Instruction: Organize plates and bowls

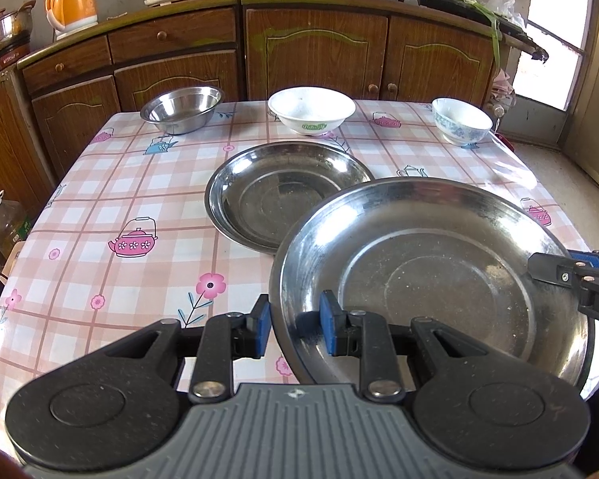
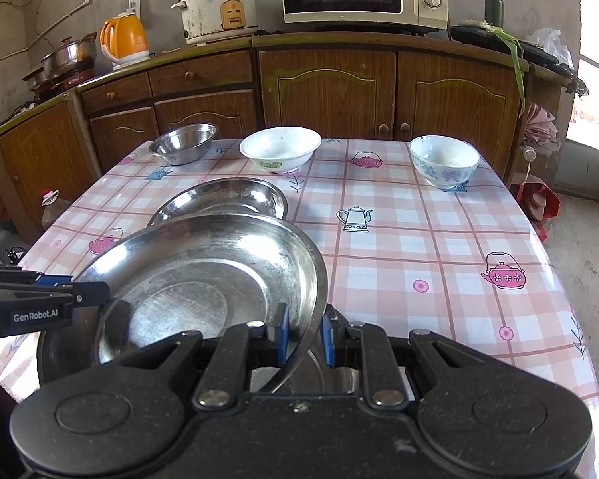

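A large steel plate [image 1: 439,279] [image 2: 203,279] hangs tilted above the near part of the checked table [image 1: 139,207]. My left gripper [image 1: 295,319] is shut on its left rim, and my right gripper [image 2: 304,333] is shut on its right rim. Each gripper shows in the other's view: the right gripper [image 1: 559,271], the left gripper [image 2: 84,295]. A second steel plate [image 1: 283,195] [image 2: 227,199] lies flat mid-table, just beyond the held one. At the far edge stand a steel bowl [image 1: 181,109], a white bowl [image 1: 311,111] and a blue-patterned bowl [image 1: 461,119]. Another steel rim [image 2: 40,355] shows under the held plate.
Wooden cupboards [image 1: 315,52] run close behind the table, with a kettle [image 1: 74,2], rice cooker and microwave on top. An oil bottle [image 1: 4,223] stands on the floor to the left. Bare tablecloth lies at the left [image 1: 119,279] and at the right [image 2: 439,259].
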Demonstrator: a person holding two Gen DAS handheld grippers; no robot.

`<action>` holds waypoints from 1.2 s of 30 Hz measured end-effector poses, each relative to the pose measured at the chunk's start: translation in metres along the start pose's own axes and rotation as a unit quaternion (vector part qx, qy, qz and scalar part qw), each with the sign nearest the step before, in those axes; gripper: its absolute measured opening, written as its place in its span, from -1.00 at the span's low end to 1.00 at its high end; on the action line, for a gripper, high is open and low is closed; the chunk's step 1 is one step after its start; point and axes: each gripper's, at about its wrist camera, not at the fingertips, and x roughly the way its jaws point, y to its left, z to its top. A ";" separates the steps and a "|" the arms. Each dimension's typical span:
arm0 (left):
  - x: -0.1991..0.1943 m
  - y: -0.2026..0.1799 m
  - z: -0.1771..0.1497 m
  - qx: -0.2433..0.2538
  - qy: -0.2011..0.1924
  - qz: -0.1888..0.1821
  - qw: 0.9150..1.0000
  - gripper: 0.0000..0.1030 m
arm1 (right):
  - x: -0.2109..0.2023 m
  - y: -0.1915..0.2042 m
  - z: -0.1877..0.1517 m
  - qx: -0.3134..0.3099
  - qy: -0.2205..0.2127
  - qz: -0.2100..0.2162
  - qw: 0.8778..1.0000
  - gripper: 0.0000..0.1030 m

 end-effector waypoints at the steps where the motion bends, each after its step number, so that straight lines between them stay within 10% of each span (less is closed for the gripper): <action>1: 0.000 0.000 -0.001 0.000 0.001 0.000 1.000 -0.50 | 0.000 0.000 -0.001 0.001 0.001 0.001 1.000 -0.56; 36: 0.014 -0.010 -0.028 0.019 0.046 -0.014 0.999 -0.49 | 0.007 -0.005 -0.035 0.010 0.051 -0.003 0.999 -0.56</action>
